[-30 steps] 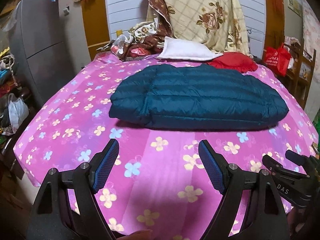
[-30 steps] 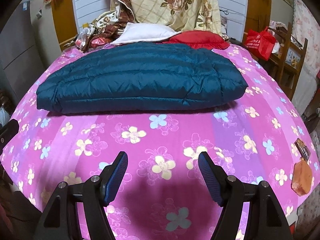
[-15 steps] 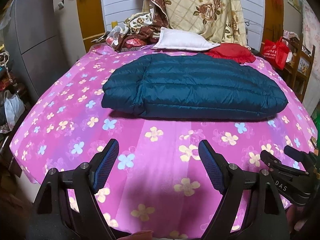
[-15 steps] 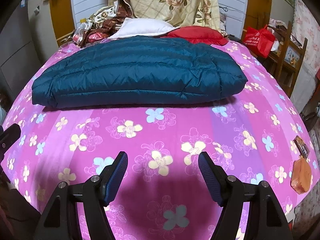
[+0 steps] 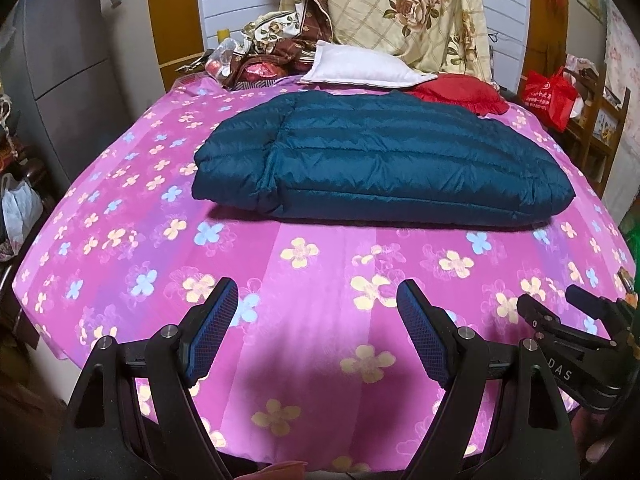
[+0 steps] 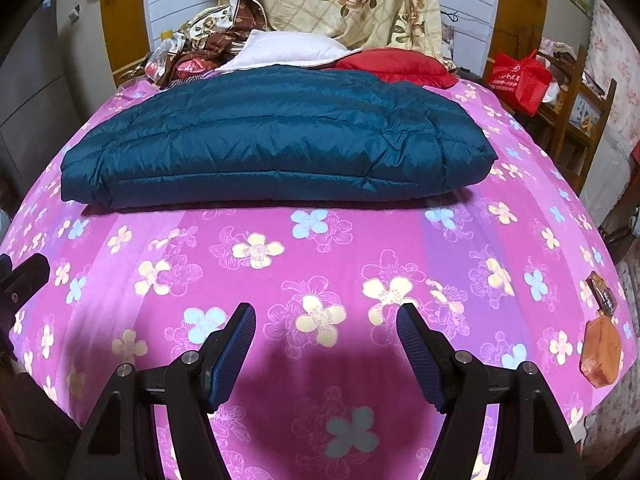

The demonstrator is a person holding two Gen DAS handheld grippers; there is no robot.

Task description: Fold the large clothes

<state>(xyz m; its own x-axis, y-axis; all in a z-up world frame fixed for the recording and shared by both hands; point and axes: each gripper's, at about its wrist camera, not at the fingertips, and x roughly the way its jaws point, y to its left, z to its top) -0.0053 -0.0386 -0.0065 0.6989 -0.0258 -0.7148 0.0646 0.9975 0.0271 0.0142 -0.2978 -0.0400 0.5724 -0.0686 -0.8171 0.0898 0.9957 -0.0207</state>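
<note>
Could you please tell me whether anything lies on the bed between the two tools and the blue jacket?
Nothing visible does. Between the left tool, the right tool and the blue jacket there is only bare flowered sheet. Both tools are open and hold nothing.

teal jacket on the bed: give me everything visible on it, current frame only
The jacket is a dark teal quilted puffer with a slightly shiny shell stitched in horizontal channels. It lies flat, folded into a thick rectangle, across the middle of the pink flowered bedsheet. A sleeve seam shows near its left end. Its far edge overlaps or meets the white pillow and red cushion. Neither gripper touches it; both sit short of it, jaws open.
</note>
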